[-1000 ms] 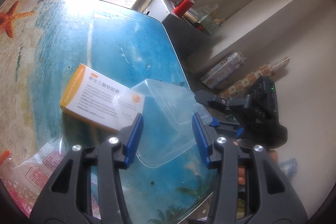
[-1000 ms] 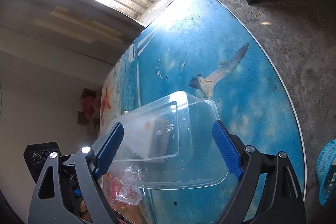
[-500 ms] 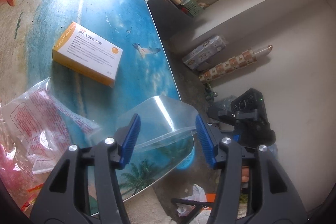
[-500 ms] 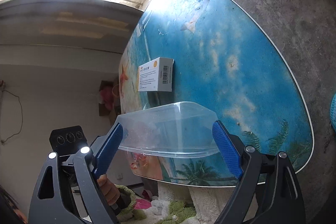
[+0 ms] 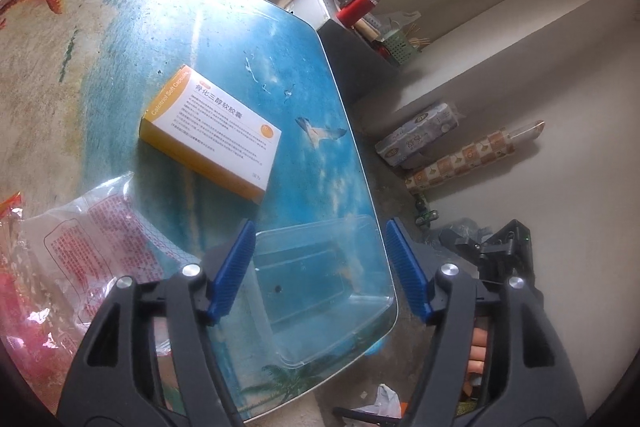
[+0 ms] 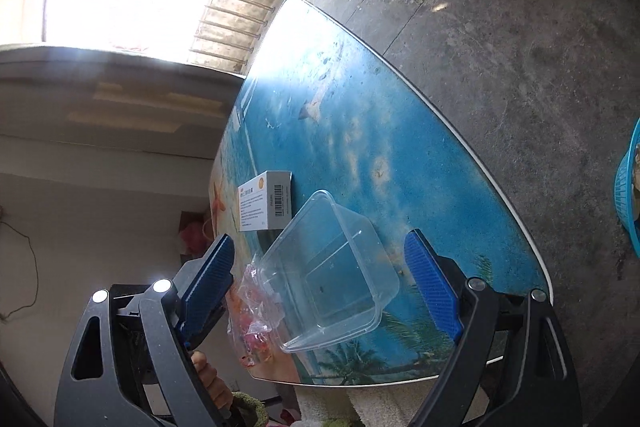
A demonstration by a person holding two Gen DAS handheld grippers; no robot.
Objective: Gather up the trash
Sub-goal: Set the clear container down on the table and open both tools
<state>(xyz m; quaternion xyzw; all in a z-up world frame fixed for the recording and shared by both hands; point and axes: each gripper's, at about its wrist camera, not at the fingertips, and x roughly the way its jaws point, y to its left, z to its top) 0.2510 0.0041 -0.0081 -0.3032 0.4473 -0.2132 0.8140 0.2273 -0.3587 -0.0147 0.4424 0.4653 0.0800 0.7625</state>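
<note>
A clear plastic container [image 5: 320, 279] lies on the beach-print table near its front corner, also in the right wrist view [image 6: 332, 279]. My left gripper [image 5: 322, 273] is open around it without touching it. My right gripper [image 6: 320, 287] is open too, its jaws wide on both sides of the container. An orange and white medicine box [image 5: 212, 131] lies further in on the table, also in the right wrist view [image 6: 266, 201]. A crumpled clear wrapper with red print [image 5: 96, 255] lies at the left, also in the right wrist view [image 6: 256, 319].
The table edge [image 5: 360, 163] runs along the right, with concrete floor beyond. A blue mesh basket [image 6: 628, 195] stands on the floor at the far right. Paper rolls [image 5: 420, 139] and a dark cabinet [image 5: 356, 67] stand by the wall.
The clear container was held up between the grippers; now it lies on the table. Both grippers have opened wider and stand around it.
</note>
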